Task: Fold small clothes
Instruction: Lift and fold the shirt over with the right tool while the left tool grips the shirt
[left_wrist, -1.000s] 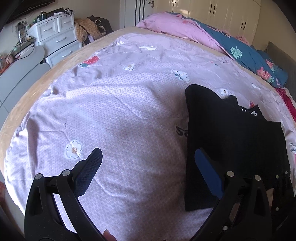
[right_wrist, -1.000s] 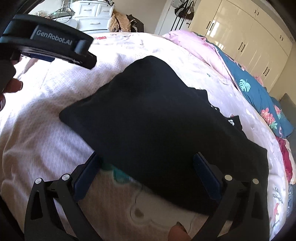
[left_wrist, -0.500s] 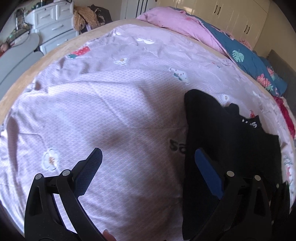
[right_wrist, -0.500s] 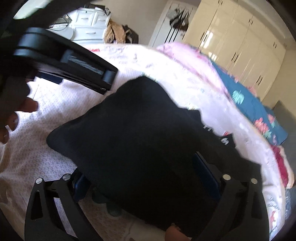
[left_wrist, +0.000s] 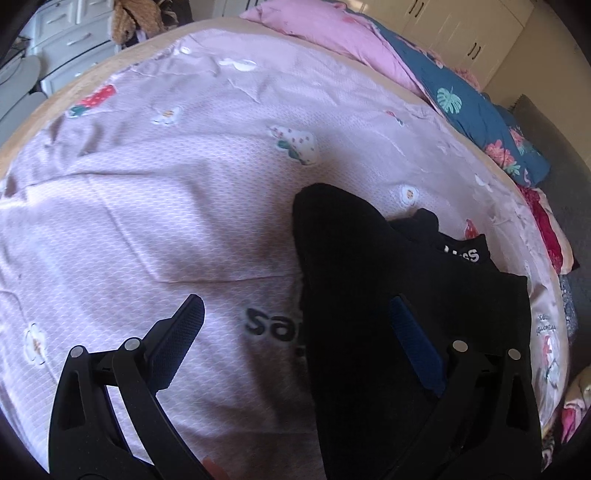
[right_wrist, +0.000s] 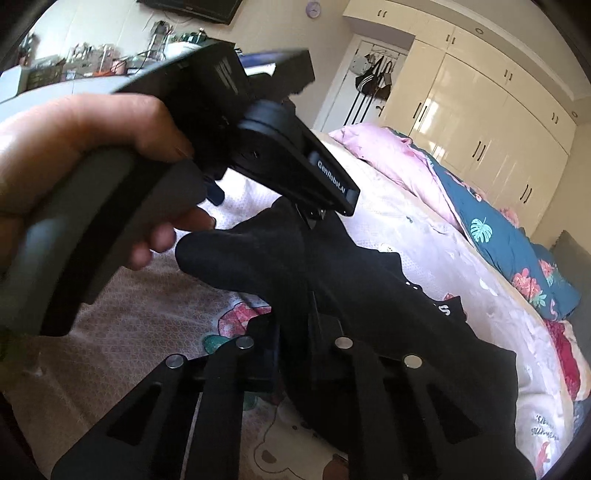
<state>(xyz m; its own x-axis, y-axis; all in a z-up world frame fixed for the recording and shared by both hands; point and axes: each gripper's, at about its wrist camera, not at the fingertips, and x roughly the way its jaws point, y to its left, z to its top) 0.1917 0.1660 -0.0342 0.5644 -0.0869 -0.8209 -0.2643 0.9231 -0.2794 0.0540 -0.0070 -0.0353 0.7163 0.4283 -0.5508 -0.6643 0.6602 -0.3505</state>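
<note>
bedroom setting: a bed covered with a lilac printed sheet (left_wrist: 155, 206) serves as the work surface, with a pink and blue quilt (left_wrist: 424, 85) bunched along its far side and cream wardrobes (right_wrist: 487, 122) behind. the item under work is a black garment (left_wrist: 388, 280), lying on the sheet toward the side nearer the quilt's lower end, with white lettering showing at its far edge. the right gripper (right_wrist: 295, 354) has its jaws drawn together on a near edge of the garment, and the cloth rises in a tented ridge from the pinch, so that edge appears taken up off the sheet. the left gripper (left_wrist: 295, 339) stands wide with nothing between its pads: one finger hangs over bare sheet beside the garment, the other over the black cloth, so it straddles the garment's side edge without pressing on it. in the right wrist view the person's left hand (right_wrist: 74, 147) is seen wrapped on that tool's handle, above the garment's far corner. judgement: the step in hand is the taking of two grip points for a fold, with one point secured and the second not yet made. the next move calls for the left gripper to settle onto the garment's edge, close on a single layer without catching the sheet, and then for both tools to carry the cloth over evenly.
</note>
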